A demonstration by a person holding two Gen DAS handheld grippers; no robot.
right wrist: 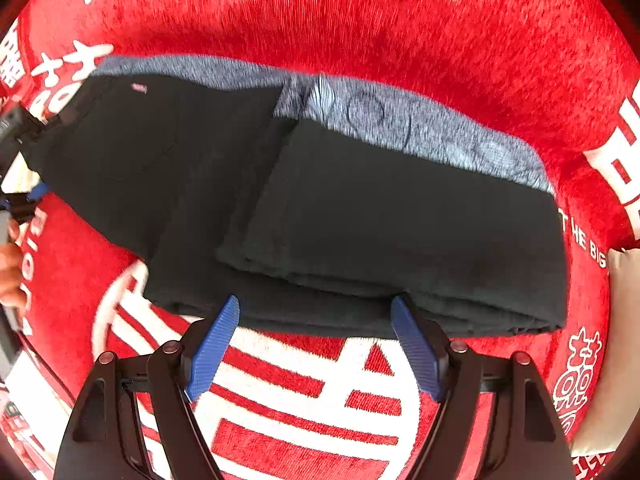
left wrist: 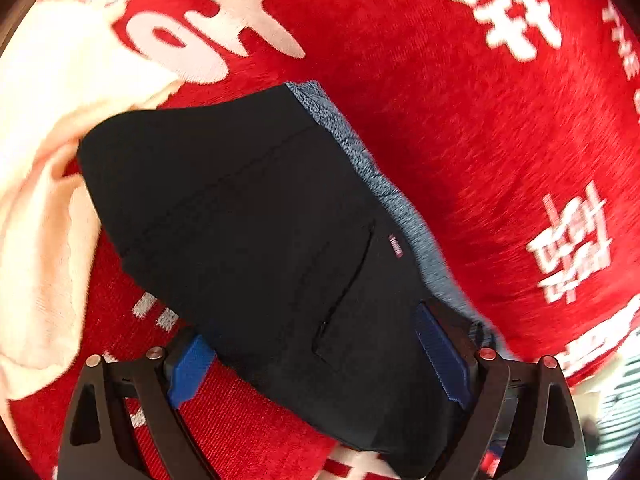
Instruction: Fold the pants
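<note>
Black pants [left wrist: 248, 216] with a grey-blue inner lining [left wrist: 352, 140] lie folded on the red cloth. In the left wrist view my left gripper [left wrist: 310, 324] stands wide, and the pants' pocket end lies between its blue pads [left wrist: 192, 372]. The left pad sits at the fabric's edge and the right pad over it; I see no pinch. In the right wrist view the folded pants [right wrist: 400, 220] lie across the middle. My right gripper [right wrist: 315, 302] hangs over them, open, with its fingertips at their near edge. The left gripper [right wrist: 24, 160] shows at the far left, at the pants' end.
A red cloth [left wrist: 460, 120] with large white characters covers the surface [right wrist: 360, 20]. A cream cloth [left wrist: 40, 160] lies bunched beside the pants' far end and shows at the right edge [right wrist: 624, 320]. A person's hand [right wrist: 8, 264] is at the left edge.
</note>
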